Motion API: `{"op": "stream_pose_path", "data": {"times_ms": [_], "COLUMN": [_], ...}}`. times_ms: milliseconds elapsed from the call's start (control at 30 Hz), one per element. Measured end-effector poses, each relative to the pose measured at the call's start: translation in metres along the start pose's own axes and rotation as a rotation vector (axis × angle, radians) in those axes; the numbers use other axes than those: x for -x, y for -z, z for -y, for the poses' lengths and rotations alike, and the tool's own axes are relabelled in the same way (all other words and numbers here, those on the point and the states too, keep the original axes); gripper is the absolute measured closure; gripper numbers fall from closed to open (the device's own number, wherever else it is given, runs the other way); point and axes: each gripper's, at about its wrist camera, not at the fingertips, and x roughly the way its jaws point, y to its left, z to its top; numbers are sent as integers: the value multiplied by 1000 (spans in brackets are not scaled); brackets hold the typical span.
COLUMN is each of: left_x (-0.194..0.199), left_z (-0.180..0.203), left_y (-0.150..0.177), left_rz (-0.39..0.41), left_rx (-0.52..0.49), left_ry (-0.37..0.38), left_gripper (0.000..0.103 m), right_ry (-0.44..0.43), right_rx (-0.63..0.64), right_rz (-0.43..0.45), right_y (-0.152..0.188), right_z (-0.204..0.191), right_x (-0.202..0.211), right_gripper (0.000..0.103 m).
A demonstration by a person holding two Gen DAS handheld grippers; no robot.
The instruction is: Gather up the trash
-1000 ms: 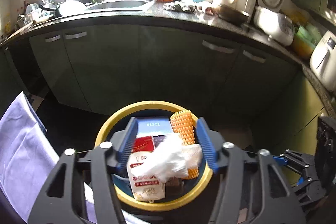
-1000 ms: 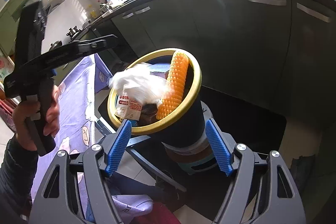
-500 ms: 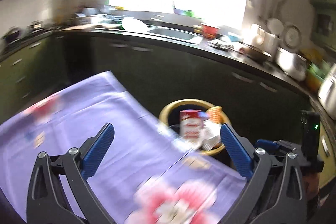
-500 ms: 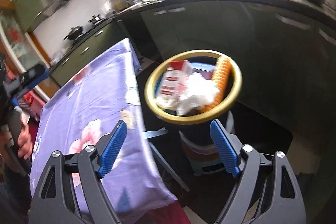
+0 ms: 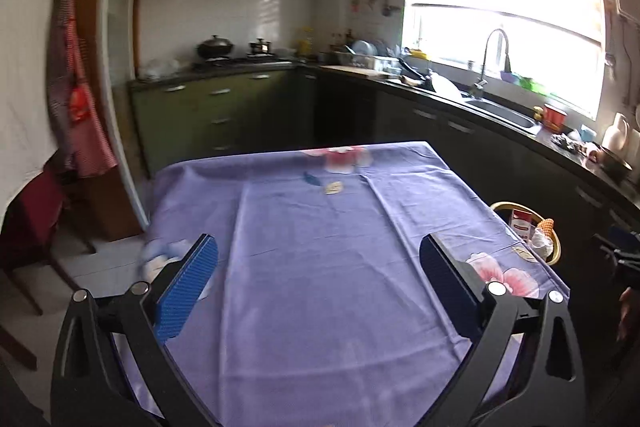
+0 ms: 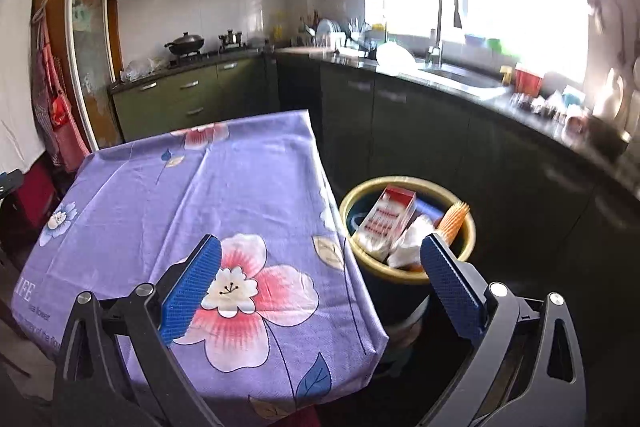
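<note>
A dark bin with a yellow rim (image 6: 408, 183) stands on the floor at the table's right side; it also shows in the left wrist view (image 5: 505, 205). It holds a red and white carton (image 6: 387, 217), crumpled white plastic (image 6: 412, 242) and an orange foam net (image 6: 454, 219). My left gripper (image 5: 318, 277) is open and empty above the purple flowered tablecloth (image 5: 320, 247). My right gripper (image 6: 320, 277) is open and empty over the table's right corner (image 6: 248, 195), its right finger in front of the bin.
Dark kitchen cabinets and a counter with a sink (image 6: 456, 77) run behind the table and bin. A stove with a wok (image 5: 215, 47) is at the back left. A red chair (image 5: 36, 211) stands left of the table.
Both grippers have pulled back and up from the bin and swung left over the table. The white plastic seen between the left fingers now lies in the bin.
</note>
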Motion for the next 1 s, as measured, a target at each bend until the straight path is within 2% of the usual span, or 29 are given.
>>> {"op": "stream_pose_path", "data": {"times_ms": [133,400,1000], "left_x": [20,39,51], "left_z": [-6,0,2], "left_y": [6,17,20], "left_rz": [33,54,71], "left_rx": [15,13,17], "left_ry": [-3,16,25], "left_gripper": [7,7,7], "right_ry": [17,2,-19], "right_rx": [6,-6,-15], "right_rz": [33,39,47], "right_y": [1,5,7], "right_z": [-5,-1,1], "right_x": [18,35,42], "right_gripper": [5,5,5]}}
